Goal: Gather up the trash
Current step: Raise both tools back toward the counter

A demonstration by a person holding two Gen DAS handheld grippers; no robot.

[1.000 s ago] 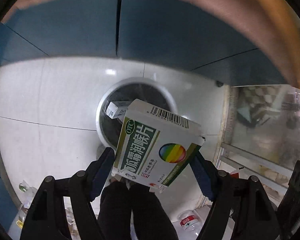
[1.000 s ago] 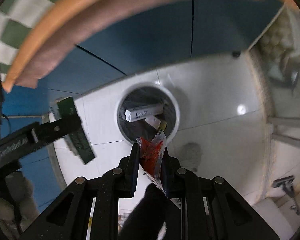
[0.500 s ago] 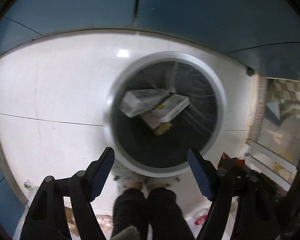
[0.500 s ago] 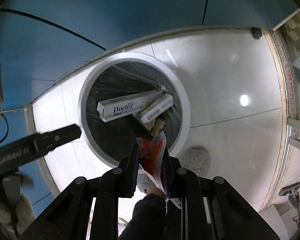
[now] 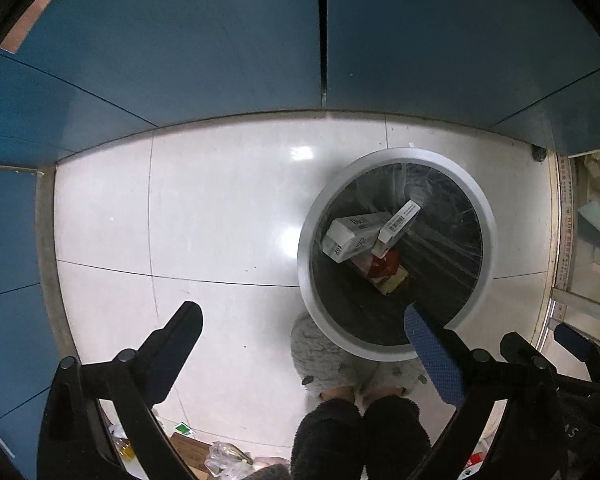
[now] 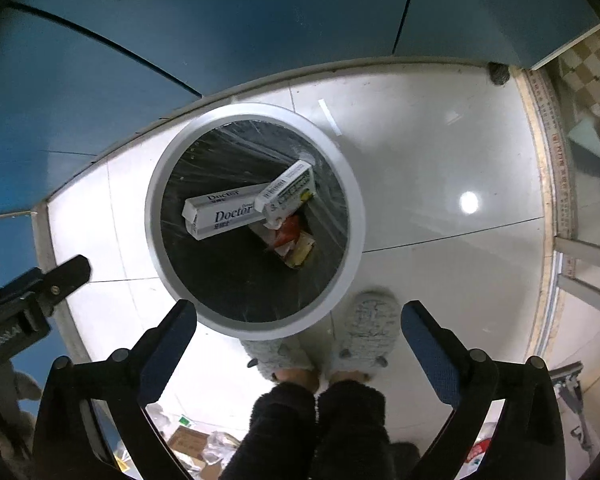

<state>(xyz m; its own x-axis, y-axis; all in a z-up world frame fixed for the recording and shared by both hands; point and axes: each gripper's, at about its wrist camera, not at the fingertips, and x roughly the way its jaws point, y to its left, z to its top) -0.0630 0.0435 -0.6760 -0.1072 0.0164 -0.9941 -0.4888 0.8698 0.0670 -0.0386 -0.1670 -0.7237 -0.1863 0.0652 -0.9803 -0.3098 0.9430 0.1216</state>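
A round bin with a silver rim (image 5: 306,236) (image 6: 354,216) and a black liner stands on the white tiled floor. Inside lie a white "Doctor" box (image 5: 354,234) (image 6: 224,212), a medicine box (image 5: 398,226) (image 6: 288,194) and a red wrapper (image 5: 384,264) (image 6: 288,230). My left gripper (image 5: 300,320) is open and empty, held high, left of the bin. My right gripper (image 6: 298,316) is open and empty above the bin's near rim. The left gripper also shows at the left edge of the right wrist view (image 6: 36,292).
Blue panels (image 5: 220,40) (image 6: 180,20) wall the far side. The person's grey slippers (image 5: 324,356) (image 6: 372,328) stand just before the bin. Loose litter and a bag (image 5: 224,456) (image 6: 216,448) lie on the floor at the bottom. A door track (image 6: 548,160) runs at the right.
My left gripper dropped the green-and-white medicine box into the bin. My right gripper then opened and dropped the red wrapper into it. Both are now empty, and the left has moved left.
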